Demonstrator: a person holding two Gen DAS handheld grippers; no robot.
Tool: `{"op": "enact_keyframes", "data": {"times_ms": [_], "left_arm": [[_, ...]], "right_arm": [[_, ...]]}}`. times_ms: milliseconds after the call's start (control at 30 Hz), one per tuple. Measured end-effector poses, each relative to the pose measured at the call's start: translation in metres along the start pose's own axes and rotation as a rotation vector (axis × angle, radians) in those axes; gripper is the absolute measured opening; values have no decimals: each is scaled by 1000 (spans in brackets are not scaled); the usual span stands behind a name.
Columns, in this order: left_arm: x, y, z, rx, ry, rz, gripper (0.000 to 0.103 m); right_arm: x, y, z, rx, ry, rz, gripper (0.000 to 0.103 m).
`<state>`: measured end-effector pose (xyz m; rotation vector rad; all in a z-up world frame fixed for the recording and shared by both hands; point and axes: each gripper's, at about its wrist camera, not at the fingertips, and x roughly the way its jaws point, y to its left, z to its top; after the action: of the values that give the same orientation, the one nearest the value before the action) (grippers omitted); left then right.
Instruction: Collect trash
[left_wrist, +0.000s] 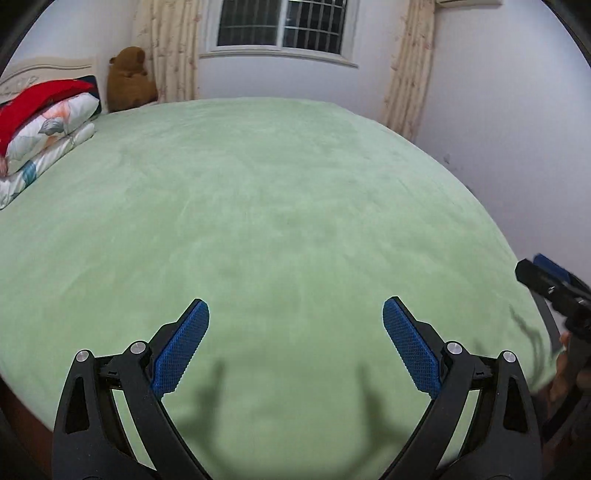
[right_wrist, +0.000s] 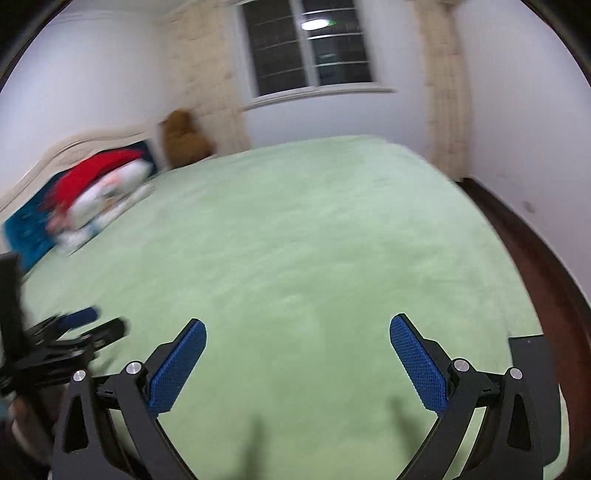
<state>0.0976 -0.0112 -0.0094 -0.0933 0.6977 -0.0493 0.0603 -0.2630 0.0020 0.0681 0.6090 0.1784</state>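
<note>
My left gripper hangs over the near part of a wide bed covered by a green sheet. Its blue pads are wide apart with nothing between them. My right gripper stands just as open and empty above the same green sheet. Each gripper shows at the edge of the other's view: the right gripper at the right, the left gripper blurred at the left. No loose item shows on the sheet in either view.
Folded floral bedding under a red cloth lies by the headboard at the left. A brown plush bear sits in the far corner below a barred window. Dark wood borders the bed's right side, beside a dark flat panel.
</note>
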Motion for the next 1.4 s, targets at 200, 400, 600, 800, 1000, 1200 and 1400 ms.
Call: {"op": "enact_keyframes", "data": {"times_ms": [200, 400, 600, 800, 1000, 1200, 1400], "left_arm": [[46, -19, 16, 56, -16, 57, 93], [72, -20, 22, 36, 12, 39, 93], [89, -10, 19, -14, 65, 32, 93], [95, -6, 18, -35, 90, 32, 93], [95, -7, 17, -31, 93, 34, 93], [95, -7, 17, -32, 96, 34, 93], [96, -7, 17, -33, 98, 34, 93]], "right_arm": [[59, 9, 6, -17, 58, -60, 99], [74, 6, -1, 3, 95, -95, 99], [79, 1, -9, 42, 127, -113, 99], [79, 4, -9, 22, 134, -128, 98], [80, 3, -10, 22, 136, -128, 99], [80, 3, -10, 23, 137, -126, 99], [81, 3, -10, 24, 137, -126, 99]]}}
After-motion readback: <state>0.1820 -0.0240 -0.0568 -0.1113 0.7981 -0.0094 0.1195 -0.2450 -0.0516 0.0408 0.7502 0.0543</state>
